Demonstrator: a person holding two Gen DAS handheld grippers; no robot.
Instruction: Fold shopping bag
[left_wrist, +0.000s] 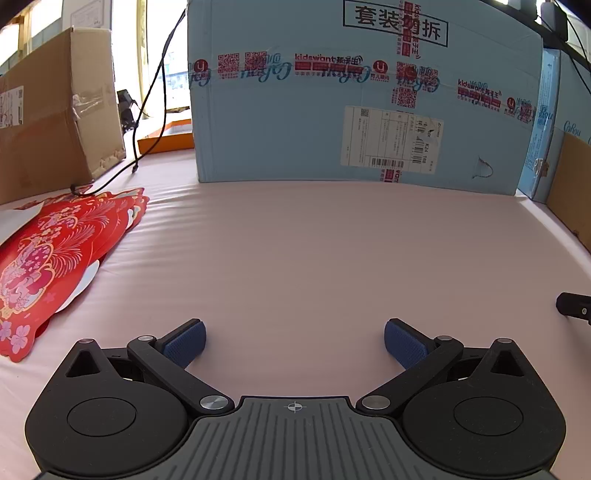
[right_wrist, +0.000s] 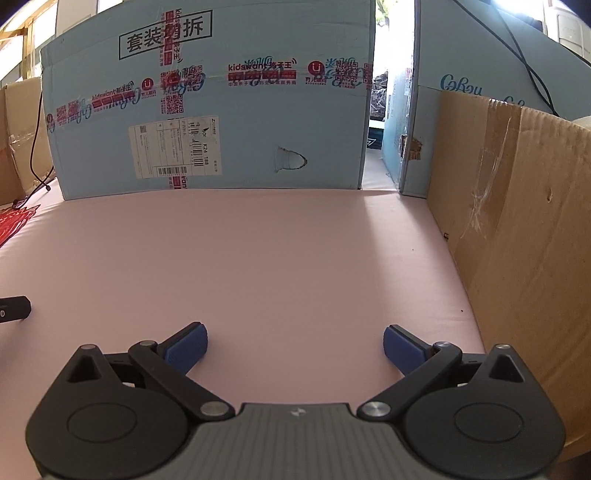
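The left gripper (left_wrist: 294, 345) hung above the pink table surface (left_wrist: 314, 251) with its jaws spread wide and nothing between the blue pads (left_wrist: 186, 345). The right gripper (right_wrist: 294, 347) was likewise wide open and empty over the same surface.

The red shopping bag (left_wrist: 55, 254), printed with pink and gold flowers, lay flat at the left edge of the left wrist view. Its long axis ran diagonally, from the lower left of the frame up toward the middle left, where its far end pointed at the brown cardboard box (left_wrist: 55, 110). It looked like several red layers fanned one over another, with white showing beneath. In the right wrist view only a red corner showed at the far left edge.

A black cable (left_wrist: 155, 92) dropped from the upper left and ended near the bag's far end. A large light-blue carton (left_wrist: 295, 129) stood upright across the back of the table. A second brown cardboard box (right_wrist: 524, 240) walled the right side.
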